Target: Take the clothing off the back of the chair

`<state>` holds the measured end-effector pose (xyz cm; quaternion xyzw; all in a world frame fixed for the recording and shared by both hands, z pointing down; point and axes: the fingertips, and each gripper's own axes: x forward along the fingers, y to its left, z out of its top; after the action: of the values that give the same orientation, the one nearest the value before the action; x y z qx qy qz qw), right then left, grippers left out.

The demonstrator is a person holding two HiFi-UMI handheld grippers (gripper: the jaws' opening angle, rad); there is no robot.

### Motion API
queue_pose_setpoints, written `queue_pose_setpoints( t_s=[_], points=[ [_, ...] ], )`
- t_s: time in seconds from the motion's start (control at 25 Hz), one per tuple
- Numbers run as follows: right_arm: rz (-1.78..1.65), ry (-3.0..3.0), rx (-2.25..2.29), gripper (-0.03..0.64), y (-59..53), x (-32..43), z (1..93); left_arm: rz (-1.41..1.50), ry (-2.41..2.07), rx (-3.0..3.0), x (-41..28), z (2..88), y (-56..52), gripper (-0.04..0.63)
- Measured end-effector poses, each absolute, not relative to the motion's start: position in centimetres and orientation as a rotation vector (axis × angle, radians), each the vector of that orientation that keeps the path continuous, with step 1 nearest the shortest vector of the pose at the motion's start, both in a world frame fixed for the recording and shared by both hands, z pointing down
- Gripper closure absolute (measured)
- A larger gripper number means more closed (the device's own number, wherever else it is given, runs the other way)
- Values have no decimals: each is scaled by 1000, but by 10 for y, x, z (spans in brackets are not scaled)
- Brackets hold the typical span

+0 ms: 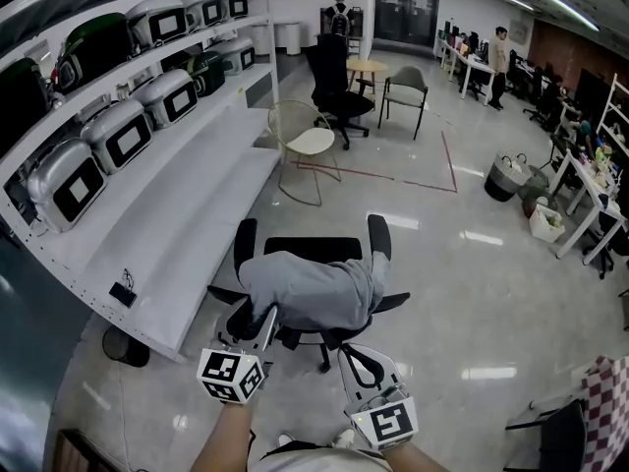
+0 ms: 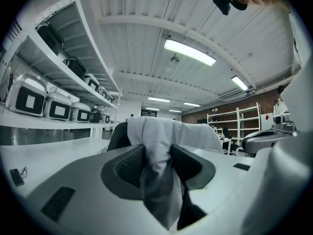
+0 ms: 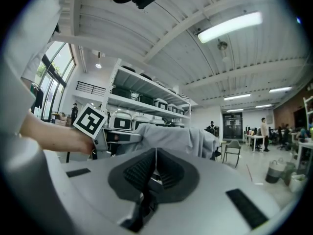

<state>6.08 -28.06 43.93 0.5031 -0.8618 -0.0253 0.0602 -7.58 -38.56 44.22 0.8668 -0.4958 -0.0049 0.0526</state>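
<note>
1. Grey clothing (image 1: 314,288) draped over the back of the black chair (image 1: 378,236), right in front of both claws, hanging down the near side.
2. Looks soft, light and floppy. Nothing fragile, but likely to sag, stretch and snag on the chair if dragged sideways. Probably better lifted up and back toward the near side.
3. Best hold, at a guess: a bunched fold near the top at each end, not just the thin hem.
4. Left claw (image 1: 257,330): jaws apart with a hanging fold and its stitched hem in the gap, not visibly pinched.
5. Right claw (image 1: 356,357): jaws together on nothing, just short of the cloth.
6. Head view gives the layout, but the jaws are too small to read there. Only the left gripper view shows cloth in the gap. Only the right gripper view shows pads meeting, plus the left claw's marker cube (image 3: 90,121) at the garment's left end.
</note>
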Motion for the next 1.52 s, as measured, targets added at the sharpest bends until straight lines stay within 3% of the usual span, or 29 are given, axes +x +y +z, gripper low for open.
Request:
queue_pose_setpoints(
  t_s=[0.16,0.28,0.8,1.52],
  points=[
    [-56,-2608,1528,598,-279,61,443,-66,-1493,2653,-75,437,-378,531],
    [-49,-2632,1534,598,-279,60,441,-202,-1402,2665,-72,423,-367,556],
    [19,-2733,1419,598,-269,53,451,-476,-1202,2721,-47,375,-309,567],
    [111,-2913,1239,598,-247,23,438,-597,-1209,2729,-39,350,-246,568]
  ],
)
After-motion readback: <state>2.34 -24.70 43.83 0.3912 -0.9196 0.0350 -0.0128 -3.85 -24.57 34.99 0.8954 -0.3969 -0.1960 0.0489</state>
